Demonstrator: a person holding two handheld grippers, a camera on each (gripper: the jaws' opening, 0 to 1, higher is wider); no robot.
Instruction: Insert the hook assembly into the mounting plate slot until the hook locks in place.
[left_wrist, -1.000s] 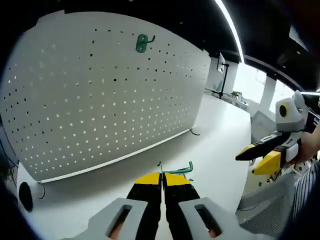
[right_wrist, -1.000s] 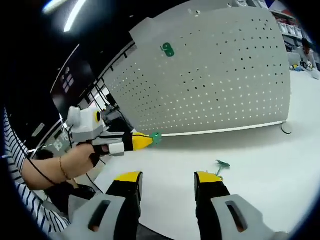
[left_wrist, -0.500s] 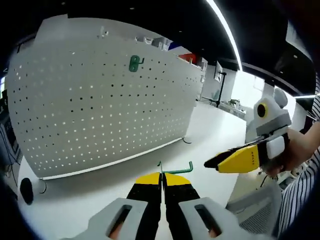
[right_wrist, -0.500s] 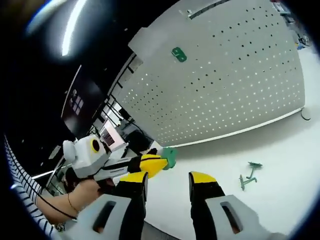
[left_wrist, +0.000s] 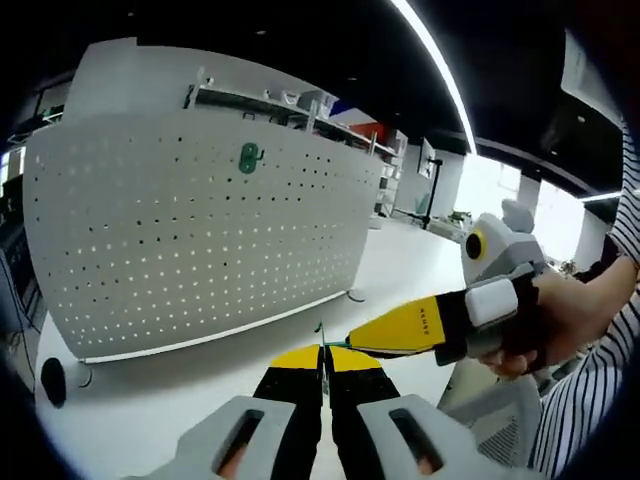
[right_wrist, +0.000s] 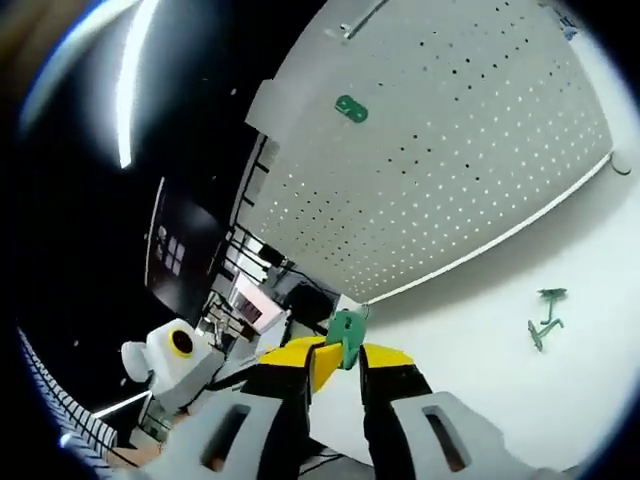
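My left gripper (left_wrist: 323, 350) is shut on a thin green hook assembly (left_wrist: 322, 336), held above the white table. My right gripper (left_wrist: 362, 337) reaches in from the right, and its yellow fingers cover the hook's bar. In the right gripper view, the hook's green plate (right_wrist: 347, 338) sits between the narrowed jaws of my right gripper (right_wrist: 340, 358), which are closed in on it. The left gripper (right_wrist: 316, 350) meets it from the left. The white perforated mounting plate (left_wrist: 200, 220) (right_wrist: 450, 150) stands upright behind, with another green hook (left_wrist: 248, 157) (right_wrist: 350, 108) hung high on it.
A loose green hook (right_wrist: 545, 315) lies on the white table (right_wrist: 500, 380) in front of the board's lower edge. A person's hand and striped sleeve (left_wrist: 590, 330) hold the right gripper. Shelves and dark equipment stand beyond the board's left end.
My right gripper has swung in from the right to the hook held by my left gripper, and its jaws have narrowed around the green plate. Both cameras moved.
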